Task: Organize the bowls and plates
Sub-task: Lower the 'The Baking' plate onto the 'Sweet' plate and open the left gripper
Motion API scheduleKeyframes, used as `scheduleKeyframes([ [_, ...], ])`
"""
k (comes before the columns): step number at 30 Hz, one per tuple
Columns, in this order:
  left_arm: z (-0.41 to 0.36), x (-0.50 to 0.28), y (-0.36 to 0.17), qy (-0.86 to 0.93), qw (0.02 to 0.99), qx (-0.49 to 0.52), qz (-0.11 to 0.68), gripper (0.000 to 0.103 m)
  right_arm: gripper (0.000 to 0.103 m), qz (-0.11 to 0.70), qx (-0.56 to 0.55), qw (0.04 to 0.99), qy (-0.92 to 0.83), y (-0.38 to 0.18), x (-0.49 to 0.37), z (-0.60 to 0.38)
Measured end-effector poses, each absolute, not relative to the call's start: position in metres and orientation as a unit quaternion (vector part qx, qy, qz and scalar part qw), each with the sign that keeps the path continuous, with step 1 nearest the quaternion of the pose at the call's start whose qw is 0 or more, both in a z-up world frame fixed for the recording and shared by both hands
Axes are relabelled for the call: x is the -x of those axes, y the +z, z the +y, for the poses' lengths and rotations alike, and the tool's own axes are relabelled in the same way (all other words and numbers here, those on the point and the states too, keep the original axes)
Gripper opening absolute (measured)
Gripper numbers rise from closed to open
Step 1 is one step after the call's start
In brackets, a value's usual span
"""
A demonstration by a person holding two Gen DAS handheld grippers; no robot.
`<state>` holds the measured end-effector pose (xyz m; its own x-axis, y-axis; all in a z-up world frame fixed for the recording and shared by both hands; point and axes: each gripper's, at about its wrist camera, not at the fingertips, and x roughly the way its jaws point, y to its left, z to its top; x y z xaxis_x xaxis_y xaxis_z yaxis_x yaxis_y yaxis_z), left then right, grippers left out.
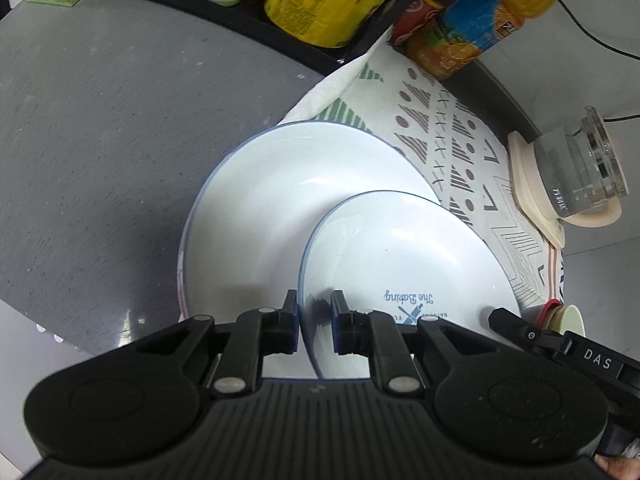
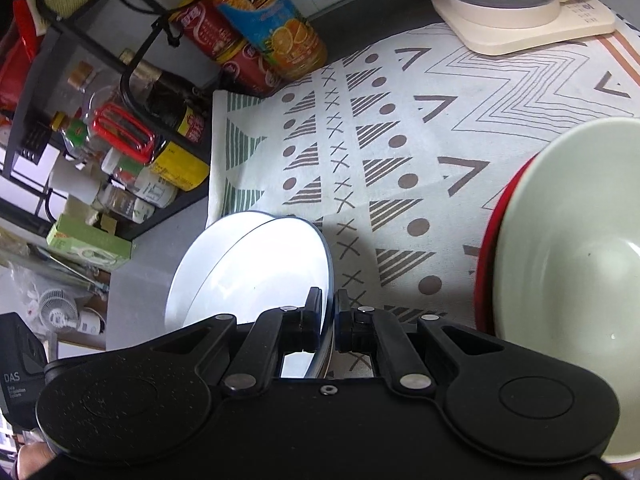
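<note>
Left gripper (image 1: 315, 312) clamped on near rim of smaller plate (image 1: 404, 264); right gripper (image 2: 329, 316) clamped on opposite rim. Plate hung tilted over larger plate (image 1: 280, 200). Advised: level, centre, lower together, release simultaneously.

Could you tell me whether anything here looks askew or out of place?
Only the small plate: it sits tilted over the large plate, each side of its rim pinched by a hand-held gripper, left and right. Nothing looks spilled or broken.

Grey counter (image 1: 100, 120) (patterned cloth (image 2: 400, 140), kettle base (image 2: 516, 28))
</note>
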<state>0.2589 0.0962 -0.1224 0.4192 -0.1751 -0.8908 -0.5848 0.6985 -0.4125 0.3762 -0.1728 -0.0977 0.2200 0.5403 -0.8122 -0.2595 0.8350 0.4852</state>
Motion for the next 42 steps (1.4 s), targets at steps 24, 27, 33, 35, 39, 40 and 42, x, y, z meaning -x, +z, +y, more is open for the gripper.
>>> scheduleKeyframes([
  [24, 0.104, -0.266, -0.139, 0.130, 0.747, 0.363, 0.542, 0.019, 0.004, 0.560, -0.061, 0.789, 0.245, -0.101, -0.367, -0.147],
  [27, 0.105, -0.269, -0.139, 0.128, 0.745, 0.360, 0.547, 0.019, 0.004, 0.556, -0.045, 0.793, 0.246, -0.101, -0.365, -0.143],
  [33, 0.108, -0.271, -0.128, 0.130, 0.757, 0.335, 0.545, 0.019, 0.005, 0.549, -0.041, 0.799, 0.243, -0.101, -0.364, -0.140],
  [35, 0.112, -0.272, -0.121, 0.131, 0.764, 0.331, 0.538, 0.019, 0.005, 0.547, -0.038, 0.801, 0.241, -0.102, -0.365, -0.139],
  [39, 0.122, -0.273, -0.108, 0.133, 0.773, 0.325, 0.529, 0.023, 0.005, 0.547, -0.043, 0.801, 0.239, -0.104, -0.366, -0.138],
  [40, 0.123, -0.274, -0.105, 0.134, 0.776, 0.316, 0.529, 0.030, 0.006, 0.547, -0.044, 0.801, 0.238, -0.104, -0.366, -0.138],
  [42, 0.125, -0.274, -0.098, 0.136, 0.782, 0.304, 0.527, 0.041, 0.006, 0.547, -0.046, 0.802, 0.236, -0.107, -0.366, -0.137],
])
